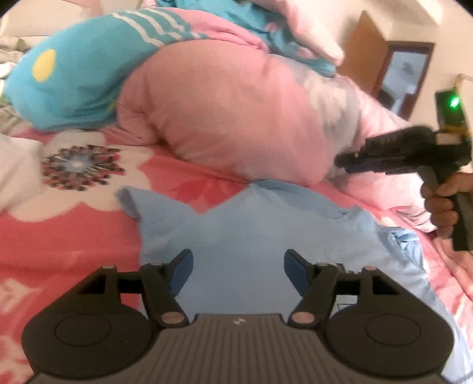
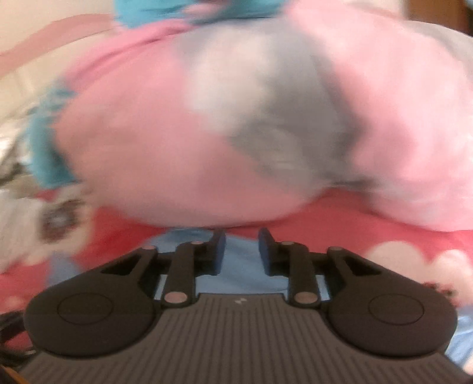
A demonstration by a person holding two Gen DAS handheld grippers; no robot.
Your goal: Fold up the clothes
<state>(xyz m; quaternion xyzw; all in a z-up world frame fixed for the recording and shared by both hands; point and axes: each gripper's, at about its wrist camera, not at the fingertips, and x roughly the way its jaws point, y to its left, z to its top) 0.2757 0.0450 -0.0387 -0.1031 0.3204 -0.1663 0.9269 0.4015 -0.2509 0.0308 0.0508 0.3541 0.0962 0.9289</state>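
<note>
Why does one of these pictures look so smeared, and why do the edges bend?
Right wrist view: motion smear over the pink quilt and the floral bedsheet, though the right gripper itself stays crisp. Left wrist view: sharper overall, with the light blue garment clear and only mild softness; the fisheye lens bows the door frame near its dark corners.

Light-blue garment (image 1: 260, 224) on pink floral bedsheet (image 1: 59, 236).

Floral pink bedspread (image 1: 74, 224) under a bulky pink duvet (image 1: 224, 118) — cream wall (image 1: 414, 20), wooden door (image 1: 365, 44) beyond
</note>
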